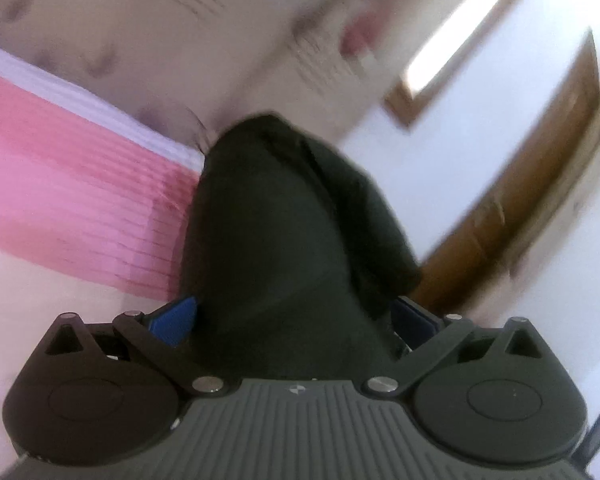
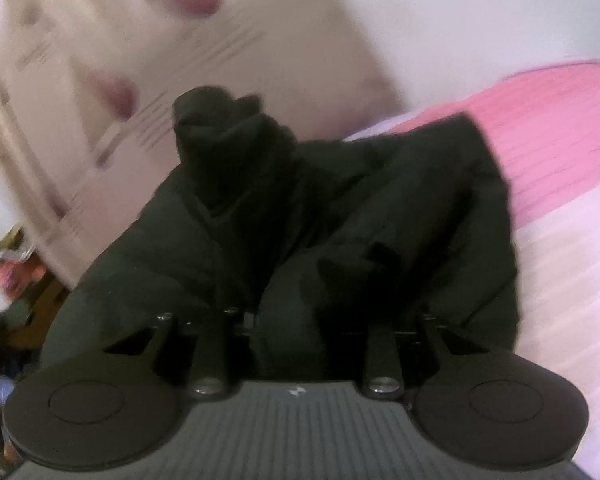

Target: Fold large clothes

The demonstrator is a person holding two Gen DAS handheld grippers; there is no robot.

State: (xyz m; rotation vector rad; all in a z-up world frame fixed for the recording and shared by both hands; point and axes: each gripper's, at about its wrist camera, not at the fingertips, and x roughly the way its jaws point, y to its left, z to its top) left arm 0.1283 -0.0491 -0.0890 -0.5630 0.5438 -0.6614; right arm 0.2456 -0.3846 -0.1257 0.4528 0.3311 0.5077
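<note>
Both views blurred, motion smear throughout.

Left wrist view: left gripper (image 1: 294, 316) pinching a dark garment (image 1: 284, 216); cloth bunched between the blue finger pads (image 1: 172, 318), running forward and up from the gripper in one thick fold. Jaws fairly wide, held apart by the wad of fabric. Left of the gripper: pink striped bedspread (image 1: 72, 188) with a white band at its far edge. Ahead and above: beige patterned curtain (image 1: 148, 20), too smeared for detail. Right of the gripper: white wall, brown wooden door frame (image 1: 540, 184).

Right wrist view: right gripper (image 2: 300, 320) buried in the same dark garment (image 2: 340, 184). Fingertips hidden under cloth; linkage arms drawn inward, so probably clamped on fabric, but cannot tell for sure. Garment heaped ahead of the gripper, one peak standing up ahead-left, a wider flap spreading ahead-right toward the pink bedspread (image 2: 560, 128). Far left: cluttered floor items, unidentifiable.

Garment location: lifted between both grippers, partly draped onto the bed at the right side of the right gripper. Looks like a heavy jacket or sweatshirt; exact type unclear.

Progress judgement: early. No flat layout visible, no neat crease, no stacked rectangle. Fabric crumpled and hanging. Likely mid-lift or shake-out prior to spreading. Left to do: spread flat on bed, sleeves in, fold body over, smooth.

Risk: thick wad slipping out of the left gripper on a swing.
</note>
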